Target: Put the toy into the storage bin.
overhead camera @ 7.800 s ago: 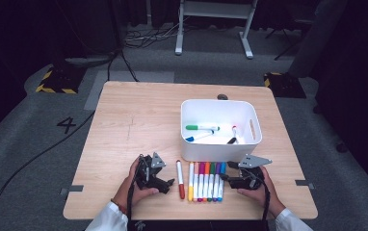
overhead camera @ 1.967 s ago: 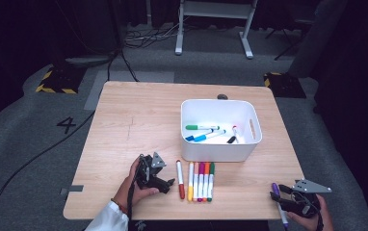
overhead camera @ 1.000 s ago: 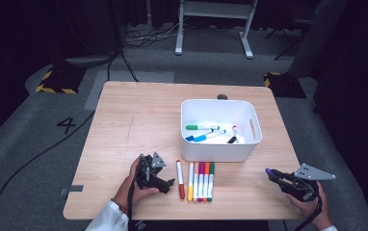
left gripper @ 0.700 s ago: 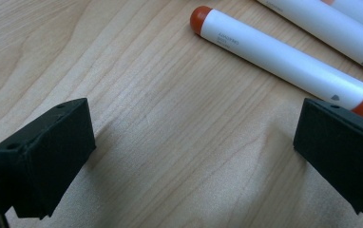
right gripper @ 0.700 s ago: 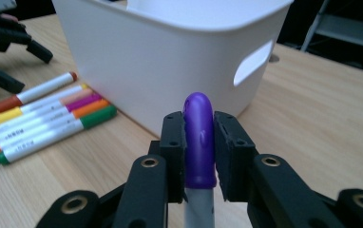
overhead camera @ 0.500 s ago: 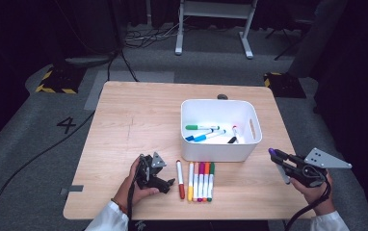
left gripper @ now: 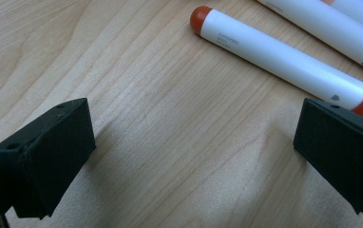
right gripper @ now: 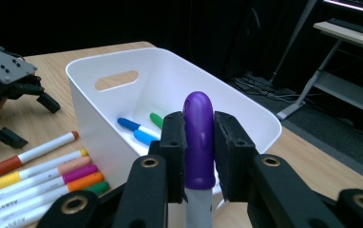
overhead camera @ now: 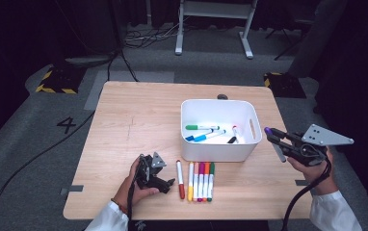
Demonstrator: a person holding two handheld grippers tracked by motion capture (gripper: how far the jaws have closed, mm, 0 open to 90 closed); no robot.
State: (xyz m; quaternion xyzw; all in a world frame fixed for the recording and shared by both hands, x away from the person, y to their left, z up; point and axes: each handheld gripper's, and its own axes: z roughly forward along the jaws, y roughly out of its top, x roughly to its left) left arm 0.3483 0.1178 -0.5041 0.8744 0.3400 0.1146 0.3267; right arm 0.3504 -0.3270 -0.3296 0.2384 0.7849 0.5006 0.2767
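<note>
I see the pale wooden worktop [overhead camera: 138,120] carrying a white rectangular plastic bin [overhead camera: 220,108] with handle slots, set right of centre. Inside the bin lie a green-capped marker [overhead camera: 199,127], two blue-capped markers [overhead camera: 206,136] and, near its right wall, one with a red tip [overhead camera: 235,129].

Just near of the bin sits a row of white-barrelled markers [overhead camera: 200,181] on the worktop, side by side; the red-capped marker [overhead camera: 180,179] lies a little apart at the left end of the row.

My right gripper [overhead camera: 273,136] is held up off the right edge of the worktop, beside the bin's right wall, pointing left toward it. Its fingers [right gripper: 174,152] are clamped on the purple-capped white marker [right gripper: 198,142]: in the right gripper view the purple cap stands upright between the two pads, pinched on both sides, with its rounded tip poking out just past the finger ends and the white barrel running back down between them. The bin's open mouth lies beyond the cap.

My left gripper [overhead camera: 167,183] rests low on the near left of the worktop, just left of the red-capped marker. In the left gripper view its fingers [left gripper: 46,152] stand wide apart over bare wood, holding nothing; the red-capped marker [left gripper: 284,59] lies just beyond them, its far red end next to the right-hand finger.
</note>
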